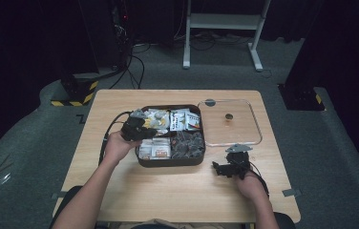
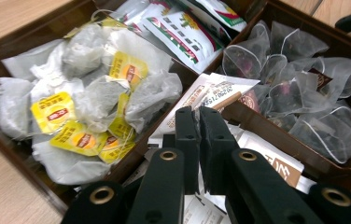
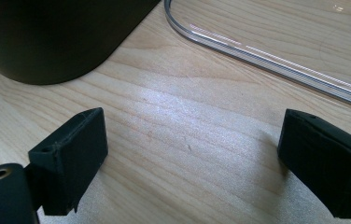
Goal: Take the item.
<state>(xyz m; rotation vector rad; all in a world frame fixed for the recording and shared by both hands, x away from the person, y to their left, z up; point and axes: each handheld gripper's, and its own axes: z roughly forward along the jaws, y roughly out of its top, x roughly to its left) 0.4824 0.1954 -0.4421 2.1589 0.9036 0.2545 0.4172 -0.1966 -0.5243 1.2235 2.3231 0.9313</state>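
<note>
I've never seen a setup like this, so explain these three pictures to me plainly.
A person at a wooden table holds a hand-operated two-jaw gripper in each hand. One camera looks down from above, and one rides on each gripper. On the table are a dark compartment box of tea bags, mesh pyramid bags and paper sachets, and its clear lid. The left gripper is shut over the sachets; whether it pinches one is unclear. The right gripper is open and empty.
</note>
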